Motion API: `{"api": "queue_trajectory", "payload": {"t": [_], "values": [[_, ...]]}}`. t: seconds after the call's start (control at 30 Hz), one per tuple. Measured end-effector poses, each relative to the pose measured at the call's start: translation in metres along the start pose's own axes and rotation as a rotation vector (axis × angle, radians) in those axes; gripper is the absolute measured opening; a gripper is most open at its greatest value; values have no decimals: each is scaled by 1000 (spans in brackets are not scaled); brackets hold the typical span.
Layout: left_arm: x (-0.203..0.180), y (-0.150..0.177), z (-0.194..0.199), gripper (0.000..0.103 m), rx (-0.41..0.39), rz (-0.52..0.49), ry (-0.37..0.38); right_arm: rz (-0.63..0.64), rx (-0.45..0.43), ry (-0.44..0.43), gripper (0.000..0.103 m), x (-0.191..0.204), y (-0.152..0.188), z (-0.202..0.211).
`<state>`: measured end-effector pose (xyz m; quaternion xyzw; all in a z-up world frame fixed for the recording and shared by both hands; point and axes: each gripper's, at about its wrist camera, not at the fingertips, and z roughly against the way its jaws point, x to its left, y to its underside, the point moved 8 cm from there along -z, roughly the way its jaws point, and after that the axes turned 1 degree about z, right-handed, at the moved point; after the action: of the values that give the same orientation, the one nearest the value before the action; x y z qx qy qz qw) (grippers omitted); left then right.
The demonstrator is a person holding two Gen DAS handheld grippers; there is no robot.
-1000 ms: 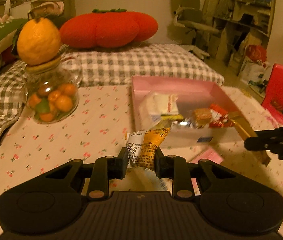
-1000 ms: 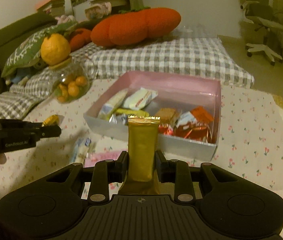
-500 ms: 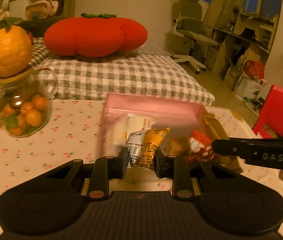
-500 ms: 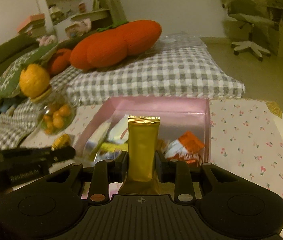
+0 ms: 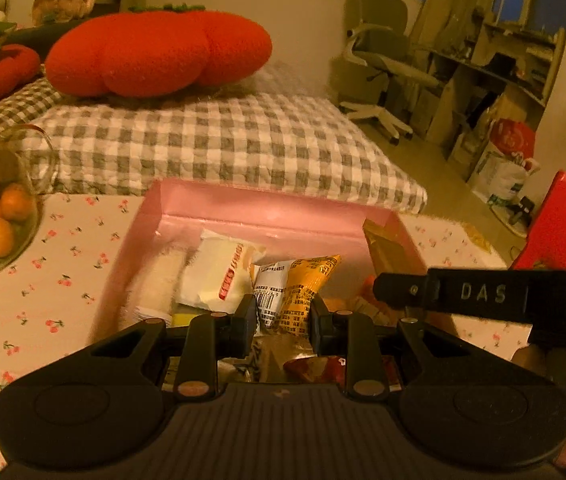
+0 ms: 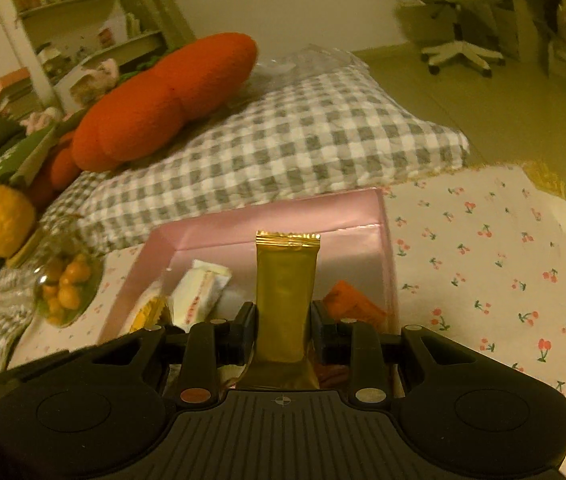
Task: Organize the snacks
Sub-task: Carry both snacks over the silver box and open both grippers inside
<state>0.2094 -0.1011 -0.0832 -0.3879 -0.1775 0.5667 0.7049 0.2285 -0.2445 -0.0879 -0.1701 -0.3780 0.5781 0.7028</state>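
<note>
The left gripper (image 5: 281, 314) clamps an orange-and-white snack packet (image 5: 293, 295) over the pink box (image 5: 275, 204); the right gripper (image 6: 282, 326) clamps an upright gold bar wrapper (image 6: 285, 296) above the same box. Inside lie a white sandwich pack (image 6: 199, 294) and an orange wrapper (image 6: 353, 302). The box sits on a cherry-print bench (image 6: 483, 248), a glass jar of kumquats (image 6: 63, 284) at its left. Behind are a checked cushion (image 5: 219, 148), a tomato pillow (image 5: 159, 52) and an office chair (image 5: 379, 68).

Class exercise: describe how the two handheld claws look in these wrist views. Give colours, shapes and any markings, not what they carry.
Both are matte black plastic. The left claw and right claw each have two short, blocky fingers on a wide ribbed body, with round recessed discs at either side and copper and silver pivot screws. The right claw's ribbed top bears a small crosshair mark. Seen from the left wrist view, its finger carries raised letters "DAS".
</note>
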Motion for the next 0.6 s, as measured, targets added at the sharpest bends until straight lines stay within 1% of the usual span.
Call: {"api": "queue_trajectory", "payload": {"t": [0.07,0.13,0.37,0.43,0.53,0.57,0.6], "values": [[-1,3,-5,24,11,-12,-10,-10,8,8,28,-5,1,-4],[-2,5,-7,16,19,-21,-9,-18,14,10,28,-8,2,-8],[-9,9,-8,17,20,-50,-24,-21,19,18,30,-8,5,-10],[-10,9,-8,25,18,-60,-24,-24,12,23,32,-9,4,-8],[-12,9,-8,30,14,-70,-27,-39,16,12,34,-10,3,-6],[-13,9,-7,32,15,-74,-27,-41,14,11,41,-10,2,-5],[-13,9,-7,38,15,-78,-28,-41,10,12,48,-10,2,-4]]}}
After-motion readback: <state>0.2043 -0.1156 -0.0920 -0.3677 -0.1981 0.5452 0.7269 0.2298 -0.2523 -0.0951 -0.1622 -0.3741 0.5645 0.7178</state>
